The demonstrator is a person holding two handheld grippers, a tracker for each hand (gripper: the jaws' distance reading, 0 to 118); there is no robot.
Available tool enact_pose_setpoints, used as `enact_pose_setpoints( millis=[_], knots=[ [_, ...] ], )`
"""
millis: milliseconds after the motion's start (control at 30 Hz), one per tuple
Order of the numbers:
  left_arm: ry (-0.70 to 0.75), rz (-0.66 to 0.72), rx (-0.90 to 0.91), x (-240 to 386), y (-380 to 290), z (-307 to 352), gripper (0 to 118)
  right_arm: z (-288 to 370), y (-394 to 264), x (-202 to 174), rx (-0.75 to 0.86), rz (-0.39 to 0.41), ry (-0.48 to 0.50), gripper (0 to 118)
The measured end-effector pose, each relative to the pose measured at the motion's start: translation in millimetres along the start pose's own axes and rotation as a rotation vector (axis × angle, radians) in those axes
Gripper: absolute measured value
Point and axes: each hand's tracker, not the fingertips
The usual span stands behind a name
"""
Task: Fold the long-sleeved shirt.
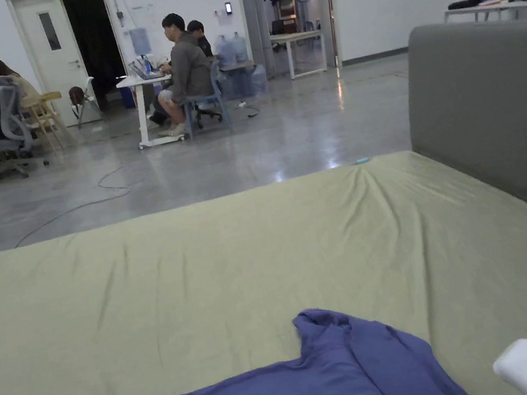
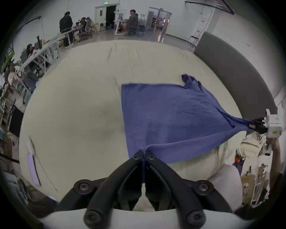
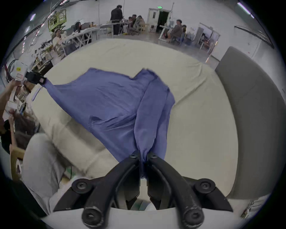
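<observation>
**Holding the shirt by its near edge, both grippers clamped**

Gripping the shirt at two points along its near edge, I have it stretched over the near side of the bed. My left gripper has its jaws closed together on a pinch of cloth at one corner. My right gripper is likewise closed on a gathered bunch at the other end, where the cloth funnels into the jaws. From the left gripper view the right gripper sits far out, cloth pulled taut to it. From the right gripper view the left gripper does the same.

Most of the shirt lies flat on the bed, far edge straight, one bunched bit sticking up at the far corner near the headboard. The near edge is lifted and hangs between the grippers.

Handling, as I judge it: thin, soft knit, light, no stiffness. It sags and drapes wherever unsupported, and wrinkles radiate from each pinch. Not slippery, not fragile. Best held at corners or hems, with a good bite of cloth; a small pinch could pull out under tension. Sleeves look already tucked under, but I can't tell for sure.
</observation>
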Motion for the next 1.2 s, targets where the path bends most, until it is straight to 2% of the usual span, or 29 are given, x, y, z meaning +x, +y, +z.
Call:
enact_pose_setpoints(
  millis=[133,267,333,567,867,900,967,1000,1067,1100,1133,1200],
  knots=[
    [-0.029,0.041,-0.052,0.4,-56.5,-12.1,0,-20.7,-49.1,-21.0,-0.073,-0.017,0.041,3],
    [-0.020,0.047,-0.081,2.1,-87.6,-24.9,0,-48.1,-70.0,-34.6,-0.125,0.027,0.010,3],
    [-0.036,0.065,-0.100,-2.1,-97.6,-32.4,0,-61.9,-73.8,-35.3,-0.171,0.020,0.005,3],
    [-0.023,0.133,-0.127,-16.5,-114.4,-57.1,0,-91.6,-86.3,-35.7,-0.235,-0.008,0.044,3],
    [0.015,0.131,-0.171,-17.1,-124.2,-90.3,0,-110.2,-89.5,-28.7,-0.260,-0.053,0.063,4],
    [0.014,0.138,-0.170,-18.3,-124.2,-90.9,0,-111.0,-89.3,-28.0,-0.262,-0.054,0.067,4],
    [0.007,0.149,-0.166,-18.6,-124.9,-89.9,0,-115.5,-87.6,-22.9,-0.269,-0.070,0.083,13],
    [0.005,0.151,-0.165,-18.2,-124.6,-88.8,6,-116.2,-85.6,-20.3,-0.273,-0.075,0.083,18],
    [0.022,0.169,-0.138,-16.9,-120.1,-73.5,80,-102.1,-76.9,-13.8,-0.288,-0.073,0.096,76],
    [0.034,0.182,-0.120,-12.7,-118.1,-61.6,106,-89.8,-74.5,-11.7,-0.260,-0.055,0.092,96],
    [0.044,0.177,-0.077,-9.5,-115.3,-46.6,118,-72.5,-69.3,-7.2,-0.215,-0.049,0.066,99],
    [0.006,0.176,0.067,-2.3,-113.9,-16.0,118,-34.4,-59.5,4.2,-0.104,-0.117,0.094,99]
  ],
)
